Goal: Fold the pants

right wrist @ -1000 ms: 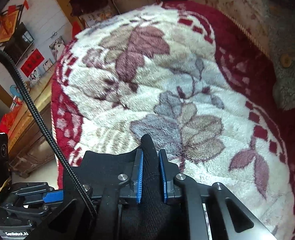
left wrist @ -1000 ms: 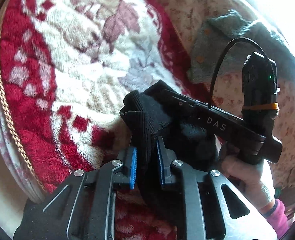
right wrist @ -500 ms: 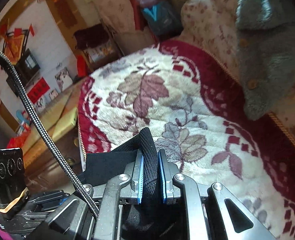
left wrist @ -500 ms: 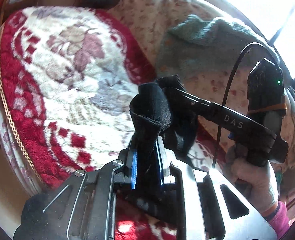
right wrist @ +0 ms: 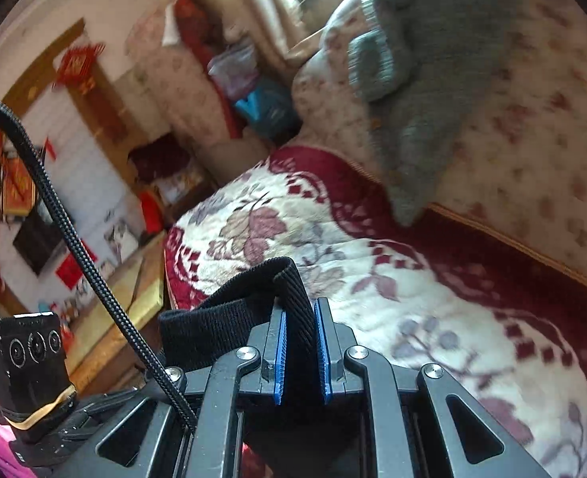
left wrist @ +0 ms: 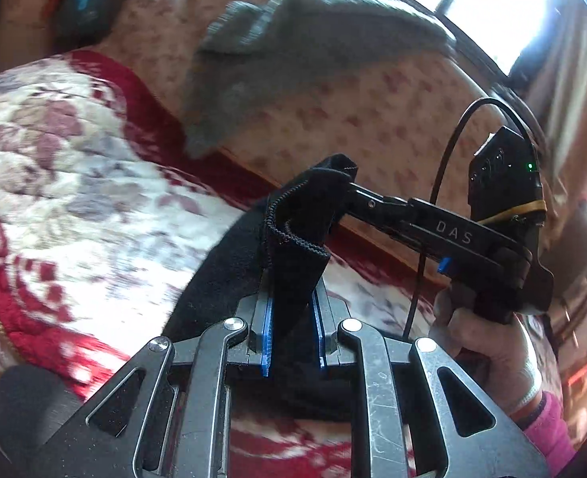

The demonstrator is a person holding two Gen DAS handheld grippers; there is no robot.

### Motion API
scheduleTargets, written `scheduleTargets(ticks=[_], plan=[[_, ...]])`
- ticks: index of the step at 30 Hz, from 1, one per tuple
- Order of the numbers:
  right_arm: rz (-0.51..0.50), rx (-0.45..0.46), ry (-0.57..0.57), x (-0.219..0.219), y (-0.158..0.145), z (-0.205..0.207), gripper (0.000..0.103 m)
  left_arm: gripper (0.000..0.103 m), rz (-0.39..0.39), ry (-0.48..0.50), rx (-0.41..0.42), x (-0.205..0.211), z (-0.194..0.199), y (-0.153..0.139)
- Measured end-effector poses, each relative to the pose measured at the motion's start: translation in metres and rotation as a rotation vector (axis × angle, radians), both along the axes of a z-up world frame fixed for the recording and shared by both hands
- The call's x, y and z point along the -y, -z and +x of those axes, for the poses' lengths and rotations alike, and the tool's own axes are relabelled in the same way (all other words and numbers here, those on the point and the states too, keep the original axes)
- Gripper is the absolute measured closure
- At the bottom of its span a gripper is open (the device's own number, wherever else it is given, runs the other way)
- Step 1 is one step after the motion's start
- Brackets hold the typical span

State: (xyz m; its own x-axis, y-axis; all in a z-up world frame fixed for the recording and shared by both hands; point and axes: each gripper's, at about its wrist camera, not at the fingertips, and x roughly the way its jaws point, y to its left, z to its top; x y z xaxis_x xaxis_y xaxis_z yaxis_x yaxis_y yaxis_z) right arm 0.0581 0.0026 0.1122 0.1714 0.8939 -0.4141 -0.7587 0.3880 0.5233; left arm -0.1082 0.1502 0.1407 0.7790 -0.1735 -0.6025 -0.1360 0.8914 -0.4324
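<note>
The left gripper [left wrist: 291, 318] is clamping its blue pads [left wrist: 267, 334] on a bunched fold of the black pants [left wrist: 293, 247], with the ribbed waistband edge curling just above the fingers. The right gripper [right wrist: 299, 352] is likewise pinching a strip of the ribbed black waistband between its blue pads [right wrist: 279, 354], the band arching up and trailing away to the left. In the left wrist view the right gripper is reaching in from the right, its tip buried in the same dark cloth, so the pants are hanging between the two tools, lifted off the surface. A hand [left wrist: 488, 338] with a pink sleeve [left wrist: 548, 426] is gripping the handle of that right tool at the near right. Below and beyond the cloth a plush blanket [right wrist: 393, 279], cream with purple leaves and a red border, is covering a bed or sofa seat. Farther off, a cushion with a small floral print [right wrist: 532, 151] is leaning along the far right, and a grey fuzzy garment [right wrist: 433, 79] is draped over it. At the far left of the right wrist view a room wall with red decorations [right wrist: 78, 63] is showing, blurred.
</note>
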Motion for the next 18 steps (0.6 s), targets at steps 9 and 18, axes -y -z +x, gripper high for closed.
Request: scheduleTargets(ticks=[9,18], plan=[[0.106,-0.112,0.172,0.127,0.030,0.001,0.095,0.088,0.004,0.145,-0.100,0.072,0.022,0.026],[0.199,-0.349,0.214,0.174,0.087,-0.005,0.073,0.088,0.052,0.176,-0.123,0.087,0.017,0.036]])
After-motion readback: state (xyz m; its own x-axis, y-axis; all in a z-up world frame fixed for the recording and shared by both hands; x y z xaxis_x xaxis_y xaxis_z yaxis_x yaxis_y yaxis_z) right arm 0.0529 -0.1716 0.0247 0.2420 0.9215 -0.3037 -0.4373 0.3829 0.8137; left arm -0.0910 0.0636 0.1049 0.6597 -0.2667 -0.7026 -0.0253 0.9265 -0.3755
